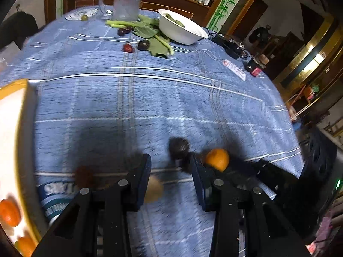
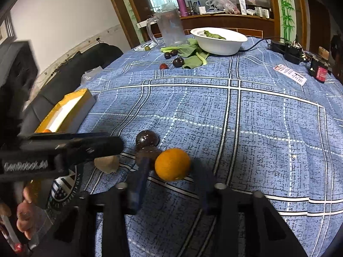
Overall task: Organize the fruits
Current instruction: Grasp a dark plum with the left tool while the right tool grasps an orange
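1. Orange (image 2: 172, 164) sat between right hand-held gripper (image 2: 169, 184) jaws, partly open, not visibly pinched.
2. Left hand-held gripper (image 1: 170, 180) gaped, pale fruit (image 1: 153, 189) by its left finger.
3. Centre each before squeezing; box (image 1: 12, 141) lay left.

Table w/ blue cloth (image 2: 257, 128): orange (image 2: 172, 164), plums (image 2: 147, 138), bowl (image 2: 218, 39), pitcher (image 2: 169, 29).

On the desk (image 2: 257, 128), near the cameras, an orange (image 2: 172, 164) lies just right of two plums (image 2: 147, 138), one behind the other, with a pale fruit (image 2: 107, 163) to their left. A tray (image 2: 70, 107) sits at the desk's left edge, holding oranges (image 1: 8, 213). At the far side, a bowl (image 2: 218, 40) stands right of a pitcher (image 2: 169, 27); leafy greens (image 2: 193, 53) lie before both, with small fruits (image 2: 178, 61) among and just left of them. A card (image 2: 289, 73) and a jar (image 2: 319, 69) lie at the far right.
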`<state>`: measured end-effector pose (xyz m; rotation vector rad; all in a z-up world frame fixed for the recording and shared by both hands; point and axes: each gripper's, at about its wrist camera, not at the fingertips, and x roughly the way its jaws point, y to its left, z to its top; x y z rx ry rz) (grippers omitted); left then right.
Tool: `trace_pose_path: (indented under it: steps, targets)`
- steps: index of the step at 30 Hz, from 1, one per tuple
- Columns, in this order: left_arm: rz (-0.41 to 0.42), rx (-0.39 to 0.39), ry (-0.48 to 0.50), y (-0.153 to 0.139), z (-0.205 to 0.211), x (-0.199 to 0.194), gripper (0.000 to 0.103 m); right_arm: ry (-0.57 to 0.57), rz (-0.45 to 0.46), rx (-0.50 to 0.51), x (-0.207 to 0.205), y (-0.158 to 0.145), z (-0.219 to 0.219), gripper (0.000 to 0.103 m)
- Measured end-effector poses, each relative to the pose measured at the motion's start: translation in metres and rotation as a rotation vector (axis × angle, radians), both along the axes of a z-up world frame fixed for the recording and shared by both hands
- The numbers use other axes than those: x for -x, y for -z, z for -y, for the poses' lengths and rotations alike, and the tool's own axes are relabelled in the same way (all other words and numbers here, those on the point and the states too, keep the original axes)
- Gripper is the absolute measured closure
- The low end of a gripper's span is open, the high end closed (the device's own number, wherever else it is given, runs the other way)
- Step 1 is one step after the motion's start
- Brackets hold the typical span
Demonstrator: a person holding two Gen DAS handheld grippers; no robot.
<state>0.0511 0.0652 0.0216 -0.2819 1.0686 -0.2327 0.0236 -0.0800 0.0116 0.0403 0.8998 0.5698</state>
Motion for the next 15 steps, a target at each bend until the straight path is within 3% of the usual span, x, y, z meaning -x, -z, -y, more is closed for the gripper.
trace_pose_path:
  steps: [5, 8, 15]
  targets:
    - [-0.055, 0.053, 0.008, 0.017, 0.010, -0.021, 0.067, -0.024, -0.028, -0.035, 0.003, -0.003, 0.005, 0.065]
    - [-0.045, 0.016, 0.004, 0.019, 0.013, -0.022, 0.080, -0.031, -0.042, -0.069, 0.004, -0.005, 0.008, 0.065]
    - [-0.029, 0.026, -0.024, 0.019, 0.010, -0.019, 0.082, -0.028, -0.060, -0.065, 0.001, -0.001, 0.005, 0.065]
